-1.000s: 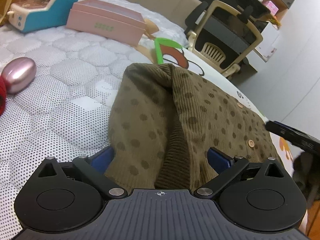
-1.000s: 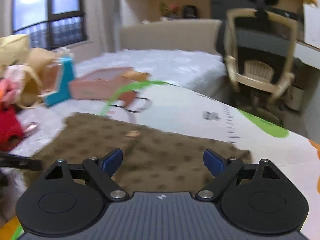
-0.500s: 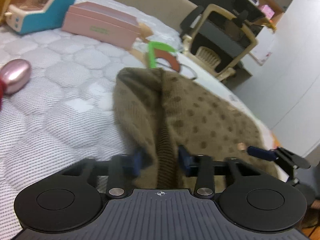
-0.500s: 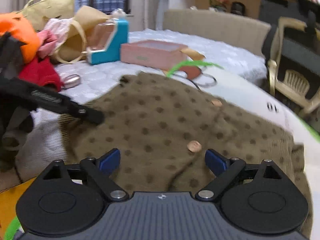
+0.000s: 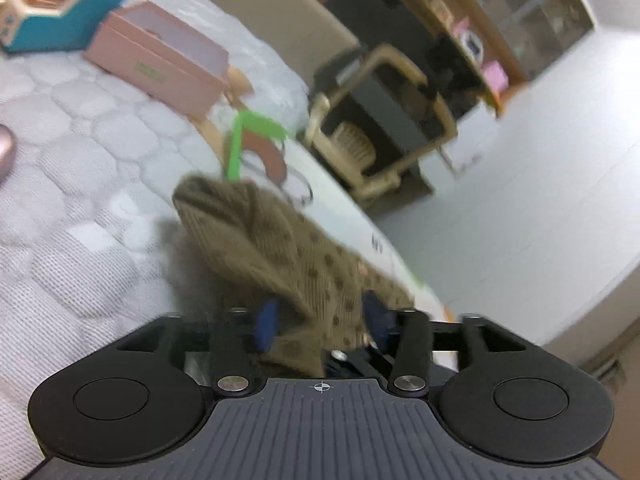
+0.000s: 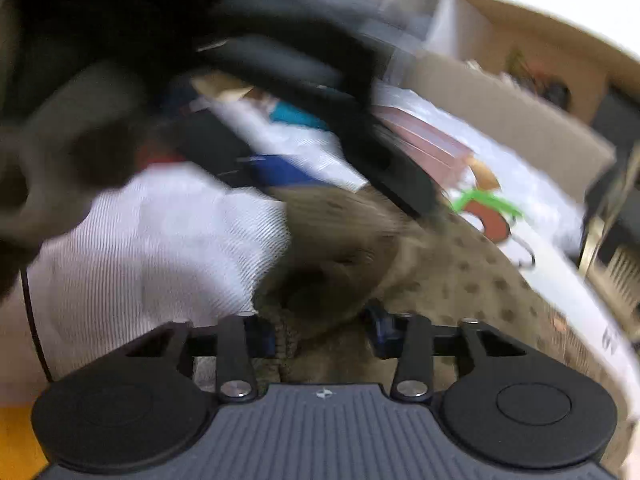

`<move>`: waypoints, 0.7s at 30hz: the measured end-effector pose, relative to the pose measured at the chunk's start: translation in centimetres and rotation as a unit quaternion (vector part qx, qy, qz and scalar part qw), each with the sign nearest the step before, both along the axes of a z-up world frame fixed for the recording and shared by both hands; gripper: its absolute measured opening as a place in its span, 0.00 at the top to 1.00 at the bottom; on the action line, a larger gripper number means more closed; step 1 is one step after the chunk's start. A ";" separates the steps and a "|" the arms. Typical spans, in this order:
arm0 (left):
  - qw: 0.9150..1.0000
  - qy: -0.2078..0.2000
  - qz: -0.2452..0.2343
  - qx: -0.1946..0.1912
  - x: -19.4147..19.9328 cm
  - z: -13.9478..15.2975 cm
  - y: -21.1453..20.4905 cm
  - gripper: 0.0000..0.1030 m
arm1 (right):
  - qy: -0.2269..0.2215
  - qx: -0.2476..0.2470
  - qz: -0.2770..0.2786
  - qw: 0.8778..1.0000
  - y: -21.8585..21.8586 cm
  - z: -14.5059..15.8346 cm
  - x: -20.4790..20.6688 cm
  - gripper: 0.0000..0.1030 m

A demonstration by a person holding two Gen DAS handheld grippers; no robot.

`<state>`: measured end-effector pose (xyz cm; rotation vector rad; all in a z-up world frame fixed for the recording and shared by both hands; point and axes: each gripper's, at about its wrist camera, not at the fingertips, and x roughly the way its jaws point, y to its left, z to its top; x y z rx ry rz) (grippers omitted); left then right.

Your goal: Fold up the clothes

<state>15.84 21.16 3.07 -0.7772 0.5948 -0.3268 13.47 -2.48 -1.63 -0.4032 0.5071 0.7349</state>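
Sitting way over on the left of the left wrist view, a teal box point(image 5: 60, 20) and a pink box point(image 5: 160, 68) are resting on the white quilted mattress point(image 5: 60, 200). Moving right, the brown dotted cardigan point(image 5: 280, 256) is lying bunched up across the mattress edge, with a green strip point(image 5: 240, 140) poking out just behind its far end. The left gripper point(image 5: 320, 316) is pinching a fold of that cardigan, its blue fingers point(image 5: 267, 322) drawn in narrow with fabric packed between them. Further right, a beige chair point(image 5: 380, 136) is standing on the floor beside the bed.

The right wrist view is really blurry. On its left, a big dark shape, apparently the other gripper, is filling the top corner, and white ribbed cloth point(image 6: 152, 248) is showing under it. In the middle, the right gripper point(image 6: 320, 332) is clamping a ribbed edge of the cardigan point(image 6: 460, 280), fingers also narrow. The cardigan is spreading off to the right.
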 end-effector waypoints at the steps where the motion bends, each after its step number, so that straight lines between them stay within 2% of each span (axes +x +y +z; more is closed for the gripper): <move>1: 1.000 -0.003 0.013 -0.014 -0.1 0.0 0.8 0.33 | 0.007 0.014 -0.011 1.000 -0.5 0.4 0.5 0.73; 3: 0.999 0.011 0.012 -0.032 0.4 -0.8 1.2 0.20 | 0.016 0.037 -0.030 0.999 -1.5 1.3 1.4 0.74; 4: 0.999 0.020 0.009 -0.040 0.8 -1.3 1.3 0.18 | 0.016 0.042 -0.034 0.998 -1.9 1.5 1.5 0.74; 6: 0.998 0.039 0.002 -0.056 1.5 -2.2 1.3 0.09 | 0.011 0.041 -0.035 0.998 -2.2 1.7 1.4 0.74; 9: 0.994 0.067 -0.009 -0.080 2.5 -3.6 1.5 0.09 | -0.004 0.022 -0.018 1.000 -1.5 1.3 0.5 0.74; 12: 0.992 0.092 -0.020 -0.084 3.5 -5.2 0.2 0.09 | -0.046 -0.019 0.011 0.999 0.0 0.5 -1.1 0.73; 14: 0.991 0.088 -0.020 -0.096 3.9 -5.4 0.0 0.11 | -0.081 -0.051 0.030 0.995 1.0 -0.1 -2.0 0.64; 16: 0.989 0.072 -0.021 -0.124 4.0 -5.3 0.4 0.14 | -0.120 -0.087 0.043 0.988 1.9 -0.8 -2.8 0.31; 18: 0.988 0.053 -0.029 -0.142 4.2 -4.6 0.5 0.14 | -0.145 -0.111 0.046 0.982 2.9 -1.4 -2.8 0.25; 21: 0.988 0.039 -0.051 -0.141 4.6 -3.3 -0.5 0.12 | -0.153 -0.126 0.049 0.979 4.2 -2.1 -1.9 0.25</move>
